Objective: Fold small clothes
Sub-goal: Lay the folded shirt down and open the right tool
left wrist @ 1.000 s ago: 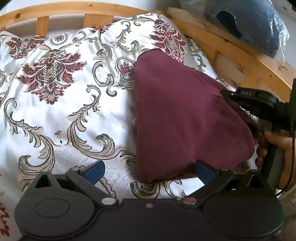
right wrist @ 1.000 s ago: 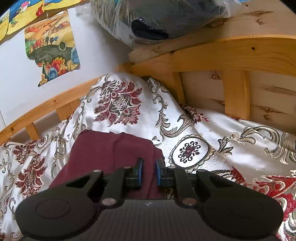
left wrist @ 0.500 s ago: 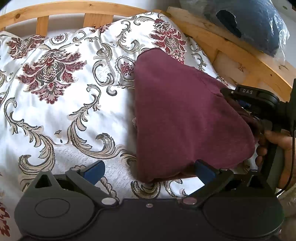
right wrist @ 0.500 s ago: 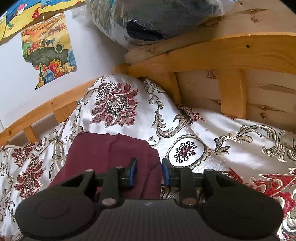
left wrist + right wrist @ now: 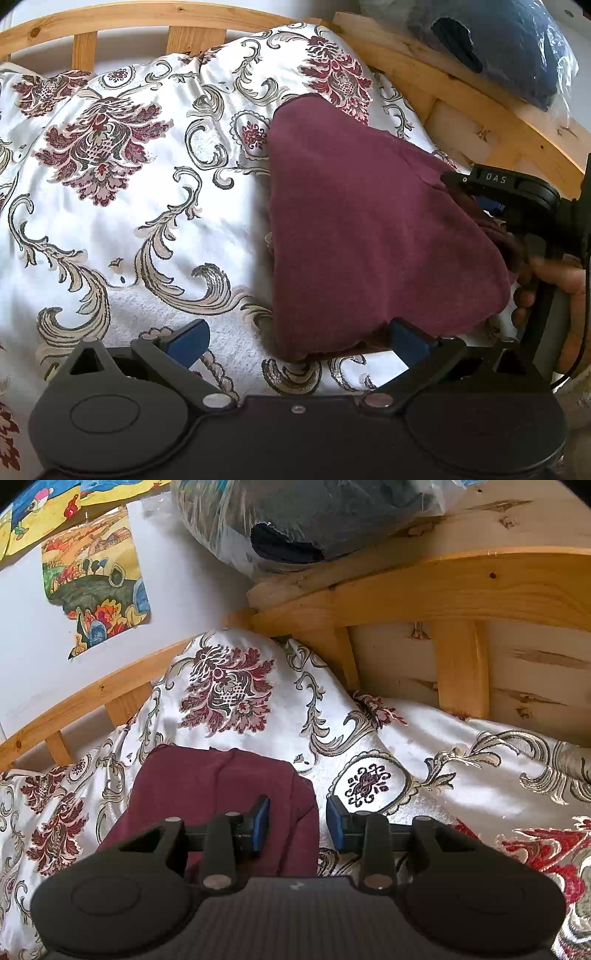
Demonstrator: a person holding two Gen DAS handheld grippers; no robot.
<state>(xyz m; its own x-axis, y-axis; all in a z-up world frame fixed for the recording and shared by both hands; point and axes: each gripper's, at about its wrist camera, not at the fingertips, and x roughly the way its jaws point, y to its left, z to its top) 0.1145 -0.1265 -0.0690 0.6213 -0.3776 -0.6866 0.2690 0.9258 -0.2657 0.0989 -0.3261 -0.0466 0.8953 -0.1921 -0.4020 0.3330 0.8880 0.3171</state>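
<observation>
A second ago the right gripper (image 5: 297, 821) had its blue pads almost together on the edge of the maroon garment (image 5: 369, 236); now they have drawn apart and are opening further. The cloth's right-hand edge runs up between the fingers, but neither pad presses on it, so the hold has been let go. Nothing else has shifted: both hands sit where they were and the garment lies as it did.

It is spread on the patterned bedspread (image 5: 129, 206), a rounded triangle, folded at least once by the look of its doubled near edge. From the left gripper's view its long axis runs away toward the wooden bed frame (image 5: 461, 96), narrow end far, broad end near.

The left gripper (image 5: 295, 338) is wide open and grips nothing. One pad hovers over bare bedspread to the left; the other sits at the garment's near hem, and I cannot tell whether it touches the cloth or only overlaps it in view.

So the cloth lies ahead and to the right of the left fingers, and directly under and left of the right fingers. The right gripper, held in a hand (image 5: 557, 291) at the garment's right corner, is the nearer to a free edge; I would judge that any next fold across the long axis starts from that side.
</observation>
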